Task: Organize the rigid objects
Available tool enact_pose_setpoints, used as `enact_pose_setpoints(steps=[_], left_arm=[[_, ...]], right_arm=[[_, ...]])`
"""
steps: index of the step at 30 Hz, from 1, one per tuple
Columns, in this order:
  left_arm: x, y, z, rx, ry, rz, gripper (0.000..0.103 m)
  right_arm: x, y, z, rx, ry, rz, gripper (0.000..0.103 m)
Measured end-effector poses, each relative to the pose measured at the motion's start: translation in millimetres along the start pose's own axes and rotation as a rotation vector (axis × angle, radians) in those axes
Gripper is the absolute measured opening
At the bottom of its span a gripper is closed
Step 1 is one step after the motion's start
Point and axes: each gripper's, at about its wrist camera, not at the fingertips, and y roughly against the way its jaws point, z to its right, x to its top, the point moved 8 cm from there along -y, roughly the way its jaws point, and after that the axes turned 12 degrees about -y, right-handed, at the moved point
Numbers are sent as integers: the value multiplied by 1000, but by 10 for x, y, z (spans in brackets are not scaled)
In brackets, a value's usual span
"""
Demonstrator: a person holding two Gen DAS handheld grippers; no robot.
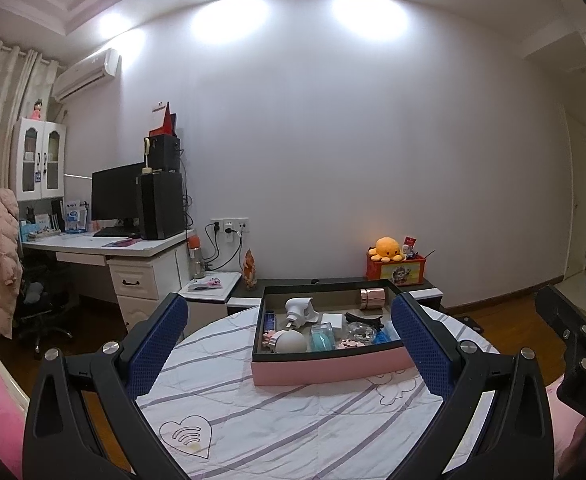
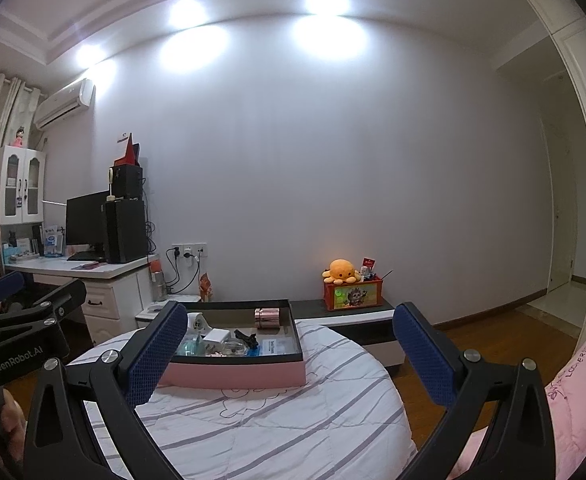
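Bedroom, striped round surface [image 1: 277, 412]; pink tray [image 1: 329, 368] of clutter lies dead ahead of our left gripper [image 1: 289, 344], left of our right gripper [image 2: 289, 350]. Both jaws released, empty; left nearer.

the pink tray [image 2: 233, 374] is partly hidden by the right gripper's finger [image 2: 155, 354]; its small contents cannot be identified. the left gripper [image 2: 21, 320] is cut off at the edge.
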Motion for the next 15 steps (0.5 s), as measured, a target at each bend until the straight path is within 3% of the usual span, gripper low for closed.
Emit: enact_pose_setpoints(steps=[15], left_arm=[[-12, -6, -2, -3, 1, 0, 103]], right_arm=[[-10, -9, 6, 1, -6, -4, 103]])
